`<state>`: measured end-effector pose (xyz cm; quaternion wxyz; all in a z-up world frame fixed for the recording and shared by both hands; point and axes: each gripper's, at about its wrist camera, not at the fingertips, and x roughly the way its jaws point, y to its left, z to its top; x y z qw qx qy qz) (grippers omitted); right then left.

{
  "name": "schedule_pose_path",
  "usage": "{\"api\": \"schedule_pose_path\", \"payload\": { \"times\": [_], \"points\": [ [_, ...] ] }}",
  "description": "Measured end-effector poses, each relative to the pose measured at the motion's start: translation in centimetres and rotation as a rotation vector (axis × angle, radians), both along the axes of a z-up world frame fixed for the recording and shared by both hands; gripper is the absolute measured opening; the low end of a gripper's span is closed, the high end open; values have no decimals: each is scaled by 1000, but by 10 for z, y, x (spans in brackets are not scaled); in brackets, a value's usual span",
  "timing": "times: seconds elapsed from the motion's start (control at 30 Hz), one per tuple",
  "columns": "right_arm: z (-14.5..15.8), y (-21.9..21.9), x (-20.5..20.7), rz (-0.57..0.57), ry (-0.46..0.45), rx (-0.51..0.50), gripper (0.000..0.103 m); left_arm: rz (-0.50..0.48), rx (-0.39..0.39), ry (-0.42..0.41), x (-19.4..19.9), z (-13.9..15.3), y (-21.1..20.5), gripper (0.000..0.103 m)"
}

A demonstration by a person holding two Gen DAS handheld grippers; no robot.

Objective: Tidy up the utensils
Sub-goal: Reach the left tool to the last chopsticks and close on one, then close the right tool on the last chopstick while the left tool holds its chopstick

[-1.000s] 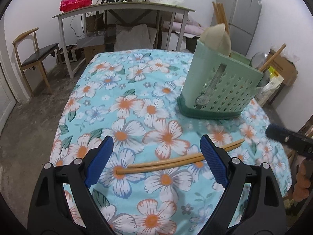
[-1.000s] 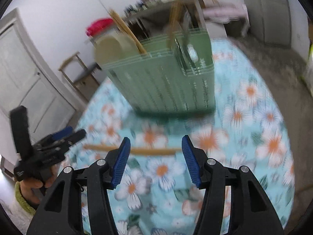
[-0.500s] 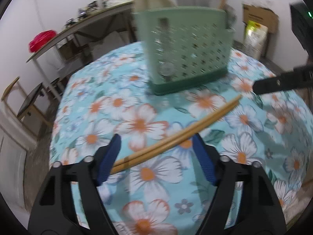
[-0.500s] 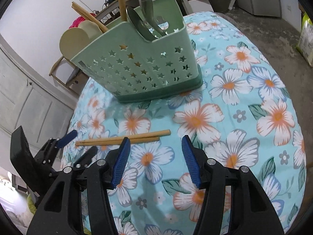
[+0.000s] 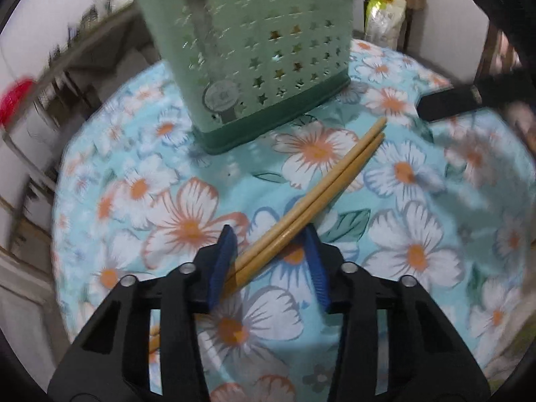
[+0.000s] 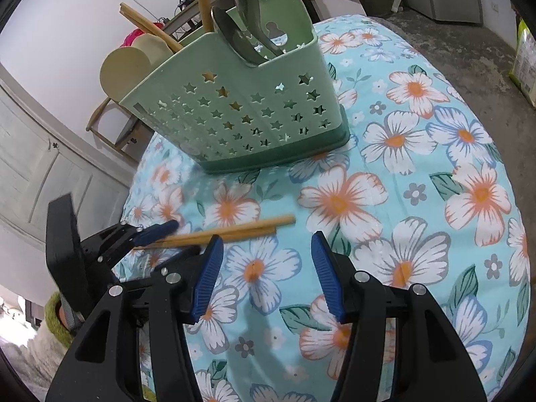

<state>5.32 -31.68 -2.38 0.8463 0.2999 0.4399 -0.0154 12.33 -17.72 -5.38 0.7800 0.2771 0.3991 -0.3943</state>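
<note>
Chopsticks [image 5: 311,201] lie flat, tips angled toward the caddy [image 5: 261,53].

- I see a turquoise tablecloth [image 6: 418,154] printed with white, orange-centred flowers and green leaves.
- My caddy [image 6: 248,114] is pale green with star-shaped cut-outs and a darker green base.
- The chopsticks [image 5: 315,201] are light tan wood.
- Both grippers [image 5: 268,261] [image 6: 264,271] are black with blue pads.
</note>
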Motion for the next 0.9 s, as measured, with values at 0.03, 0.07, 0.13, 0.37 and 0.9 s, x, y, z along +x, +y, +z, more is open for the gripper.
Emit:
{"api": "schedule_pose_path", "payload": {
  "times": [0.03, 0.07, 0.13, 0.37, 0.9],
  "points": [
    [1, 1, 0, 3, -1, -3, 54, 10, -8, 30, 4, 1, 0, 32],
    [1, 2, -1, 6, -2, -5, 53, 19, -6, 47, 7, 1, 0, 31],
    [2, 2, -2, 6, -5, -5, 53, 25, 4, 62, 8, 3, 0, 23],
    [5, 2, -5, 4, -12, -2, 53, 125, -60, 275, 21, 6, 9, 13],
    [1, 9, -3, 23, -7, 8, 54, 343, -558, 888, 5, -17, 65, 5]
  ]
}}
